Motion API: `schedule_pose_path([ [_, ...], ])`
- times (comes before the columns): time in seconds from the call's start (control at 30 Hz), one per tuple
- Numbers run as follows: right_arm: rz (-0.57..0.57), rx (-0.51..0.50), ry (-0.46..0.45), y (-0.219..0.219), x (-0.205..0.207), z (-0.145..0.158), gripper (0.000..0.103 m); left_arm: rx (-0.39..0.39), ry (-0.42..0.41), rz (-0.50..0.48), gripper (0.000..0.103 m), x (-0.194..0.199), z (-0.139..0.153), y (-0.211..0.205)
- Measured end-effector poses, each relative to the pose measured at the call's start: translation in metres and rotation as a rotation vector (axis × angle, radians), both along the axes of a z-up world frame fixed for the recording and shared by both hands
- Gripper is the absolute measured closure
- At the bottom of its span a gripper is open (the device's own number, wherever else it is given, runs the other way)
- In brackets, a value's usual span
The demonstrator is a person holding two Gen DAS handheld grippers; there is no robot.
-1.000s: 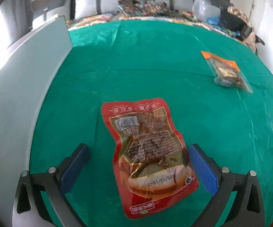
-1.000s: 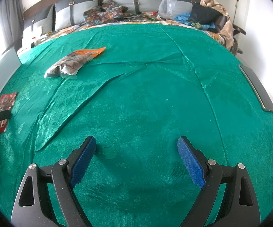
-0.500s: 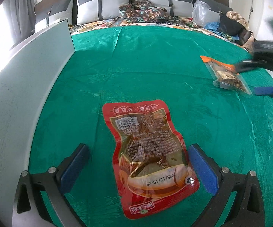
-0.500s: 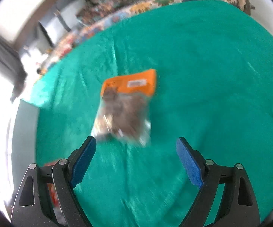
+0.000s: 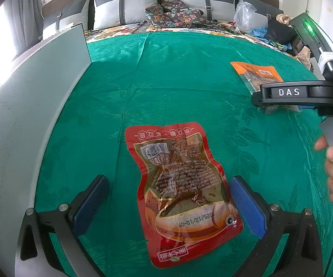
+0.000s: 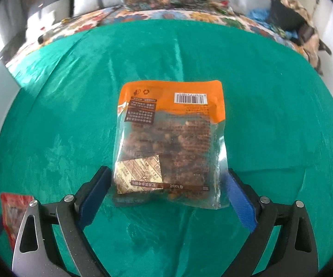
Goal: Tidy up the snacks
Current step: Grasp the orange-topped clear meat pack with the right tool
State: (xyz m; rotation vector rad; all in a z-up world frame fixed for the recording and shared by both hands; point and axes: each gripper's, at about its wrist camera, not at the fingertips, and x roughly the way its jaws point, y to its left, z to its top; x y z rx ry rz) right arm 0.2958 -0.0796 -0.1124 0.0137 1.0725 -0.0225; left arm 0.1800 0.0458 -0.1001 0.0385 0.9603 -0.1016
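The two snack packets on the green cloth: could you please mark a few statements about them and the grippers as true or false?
1. The red packet lies flat between the left gripper's open fingers. True.
2. The orange-topped packet is lifted clear of the green cloth. False: it lies on the cloth.
3. The right gripper is clamped shut on the orange-topped packet. False: its jaws are opening, the packet's near end between them, pads not pressing.
4. Both packets lie barcode side up. True.
5. A grey board stands beside the red packet. True.
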Motion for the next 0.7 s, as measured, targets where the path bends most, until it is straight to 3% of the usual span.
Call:
schedule_pose_path([
  [0.17, 0.051, -0.003, 0.03, -0.003, -0.002, 0.001, 0.013, 0.0, 0.0, 0.0, 0.0, 0.0, 0.0, 0.0],
  [0.27, 0.084, -0.004, 0.01, -0.01, -0.011, 0.008, 0.027, -0.001, 0.0, 0.0, 0.0, 0.0, 0.0, 0.0],
  [0.47, 0.102, 0.036, -0.003, -0.032, -0.042, 0.009, 0.028, -0.001, -0.001, 0.0, 0.0, 0.0, 0.0, 0.0],
  [0.7, 0.047, 0.114, -0.105, -0.068, -0.123, 0.025, 0.028, 0.0, 0.0, 0.0, 0.0, 0.0, 0.0, 0.001],
])
